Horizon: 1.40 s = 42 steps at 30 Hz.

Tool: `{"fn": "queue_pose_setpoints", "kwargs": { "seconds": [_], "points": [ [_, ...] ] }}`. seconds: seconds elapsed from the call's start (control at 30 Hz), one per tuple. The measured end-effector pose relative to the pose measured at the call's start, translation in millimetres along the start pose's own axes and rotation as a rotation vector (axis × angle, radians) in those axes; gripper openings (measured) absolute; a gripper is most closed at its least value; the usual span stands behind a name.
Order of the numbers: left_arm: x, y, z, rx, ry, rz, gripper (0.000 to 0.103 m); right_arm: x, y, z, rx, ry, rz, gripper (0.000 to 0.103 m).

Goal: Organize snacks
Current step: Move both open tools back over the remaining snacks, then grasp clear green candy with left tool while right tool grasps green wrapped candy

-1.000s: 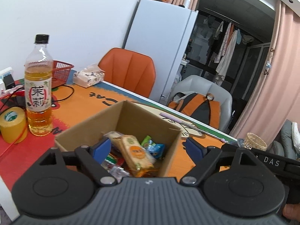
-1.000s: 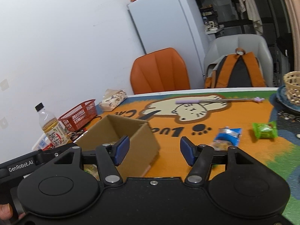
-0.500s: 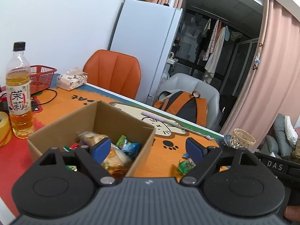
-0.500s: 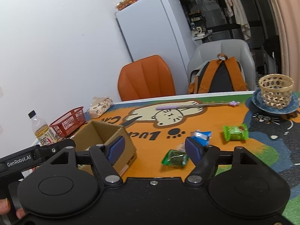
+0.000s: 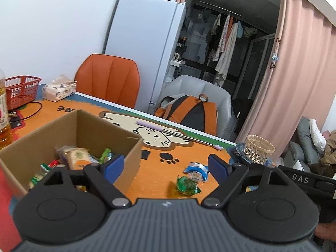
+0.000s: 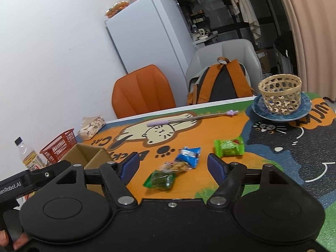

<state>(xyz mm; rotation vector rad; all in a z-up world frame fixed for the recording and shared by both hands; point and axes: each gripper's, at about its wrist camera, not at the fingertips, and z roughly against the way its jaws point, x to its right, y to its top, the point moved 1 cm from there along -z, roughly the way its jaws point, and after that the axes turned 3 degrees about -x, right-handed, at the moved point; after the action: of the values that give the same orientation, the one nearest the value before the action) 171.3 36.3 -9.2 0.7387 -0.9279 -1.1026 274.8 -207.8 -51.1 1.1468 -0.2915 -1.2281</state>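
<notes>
An open cardboard box at the left holds several snack packets. My left gripper hovers open by the box's right wall with nothing between its fingers. To the right of the box, a dark green packet and a blue packet lie on the orange mat. In the right wrist view the dark green packet, the blue packet and a light green packet lie loose ahead of my right gripper. It hangs open above them, touching none. The box shows at its left.
A tea bottle, a red basket and a tissue pack stand at the left. A wicker basket sits on a blue plate at the far right. A purple-handled stick lies across the mat. Beyond the table stand an orange chair and a backpack.
Both grippers have moved to the right, away from the box and towards the loose packets, which have come into view. The right gripper's jaws stand wider than a second ago.
</notes>
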Motion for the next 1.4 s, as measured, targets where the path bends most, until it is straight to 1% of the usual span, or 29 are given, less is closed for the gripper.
{"fn": "queue_pose_setpoints", "kwargs": {
  "seconds": [0.43,0.57,0.8,0.87,0.97,1.2,1.4],
  "points": [
    [21,-9,-37,-0.046,-0.019,-0.019,0.083,33,2,-15,-0.022,-0.027,-0.033,0.071],
    [27,-11,-50,-0.065,-0.028,-0.029,0.077,39,3,-24,-0.033,-0.031,-0.035,0.071],
    [30,-14,-75,-0.099,-0.016,-0.022,0.073,51,8,-42,-0.058,-0.051,-0.03,0.071],
    [31,-15,-84,-0.113,-0.005,-0.021,0.071,55,10,-48,-0.066,-0.062,-0.027,0.071],
    [30,-20,-96,-0.14,0.004,-0.016,0.067,59,12,-56,-0.076,-0.078,-0.016,0.071],
    [30,-30,-122,-0.174,0.026,0.01,0.065,65,12,-74,-0.104,-0.113,0.024,0.071],
    [30,-37,-139,-0.199,0.023,0.028,0.06,63,13,-86,-0.114,-0.142,0.077,0.072]
  ]
}}
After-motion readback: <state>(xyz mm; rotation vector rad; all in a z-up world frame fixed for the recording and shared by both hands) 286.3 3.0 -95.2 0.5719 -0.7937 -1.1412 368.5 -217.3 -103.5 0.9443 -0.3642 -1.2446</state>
